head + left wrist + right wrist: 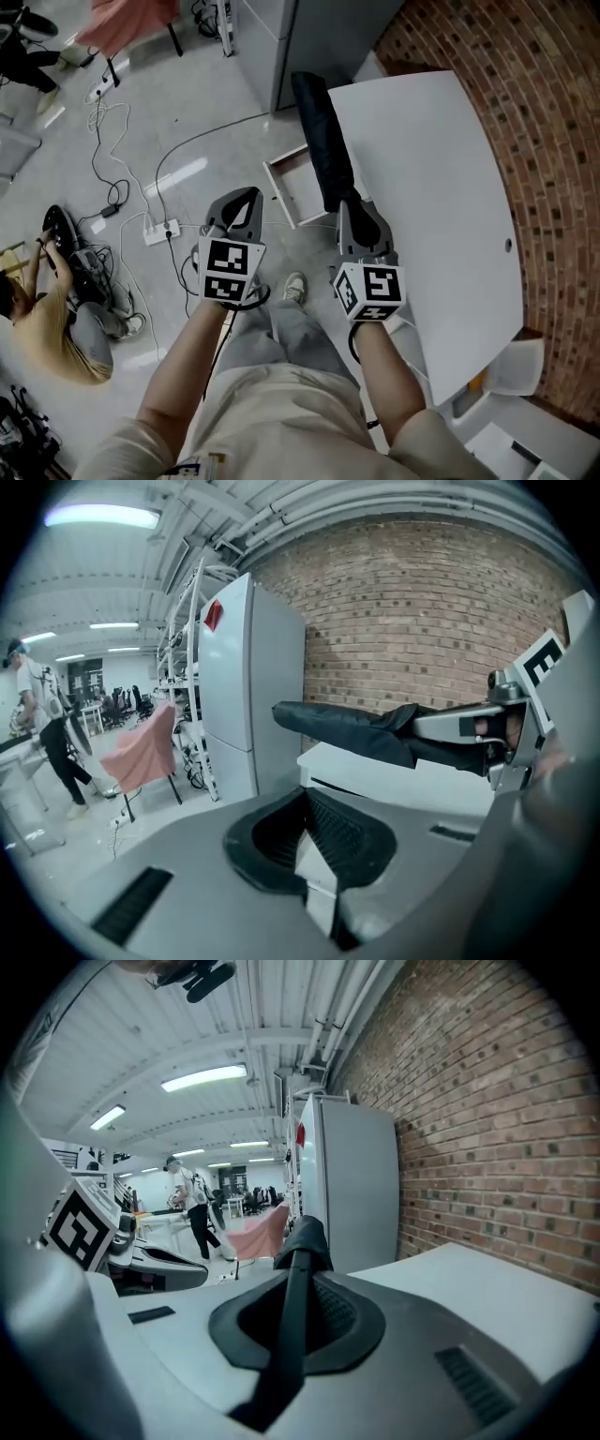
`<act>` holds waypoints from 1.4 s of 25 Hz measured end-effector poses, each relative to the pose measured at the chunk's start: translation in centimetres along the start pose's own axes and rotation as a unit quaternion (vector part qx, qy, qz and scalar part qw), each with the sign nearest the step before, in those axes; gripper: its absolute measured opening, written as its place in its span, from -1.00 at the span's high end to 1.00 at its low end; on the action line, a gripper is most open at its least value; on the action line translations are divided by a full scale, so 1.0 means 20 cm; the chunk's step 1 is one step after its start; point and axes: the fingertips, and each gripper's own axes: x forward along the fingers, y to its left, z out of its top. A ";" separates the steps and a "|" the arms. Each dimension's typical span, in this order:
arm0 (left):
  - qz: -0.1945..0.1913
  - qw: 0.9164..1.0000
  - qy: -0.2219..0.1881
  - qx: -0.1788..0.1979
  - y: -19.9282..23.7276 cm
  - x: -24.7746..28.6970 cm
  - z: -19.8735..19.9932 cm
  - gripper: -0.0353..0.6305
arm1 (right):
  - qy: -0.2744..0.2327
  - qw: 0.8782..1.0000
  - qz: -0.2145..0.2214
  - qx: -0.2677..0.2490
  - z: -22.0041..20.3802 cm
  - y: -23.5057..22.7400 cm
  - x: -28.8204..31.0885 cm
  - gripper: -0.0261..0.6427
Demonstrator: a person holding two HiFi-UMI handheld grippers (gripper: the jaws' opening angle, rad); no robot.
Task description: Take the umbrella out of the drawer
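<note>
Right gripper (354, 211) clamped on black folded umbrella (323, 141), jaws closed on its near end; umbrella pointed forward, held in air along left edge of white table (422, 187), out of drawer (291, 187); drawer stood pulled open below, just left of umbrella; left gripper (242, 202) hovered beside right one, over floor, jaws drawn together, nothing between them; grey cabinet (309, 37) stood beyond drawer.
</note>
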 end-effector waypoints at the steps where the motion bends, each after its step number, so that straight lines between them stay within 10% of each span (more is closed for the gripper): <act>1: 0.002 1.000 -0.006 0.005 0.00 -0.04 0.06 0.87 | -0.007 1.000 0.000 -0.001 0.06 0.00 -0.03 0.87; 19: 0.001 0.985 -0.151 0.088 -0.14 -0.62 0.87 0.87 | -0.150 0.988 -0.007 -0.039 0.92 0.05 -0.60 0.87; 35: -0.068 0.970 -0.217 0.086 -0.36 -0.93 1.06 0.87 | -0.183 0.983 0.014 -0.027 1.04 0.12 -0.95 0.87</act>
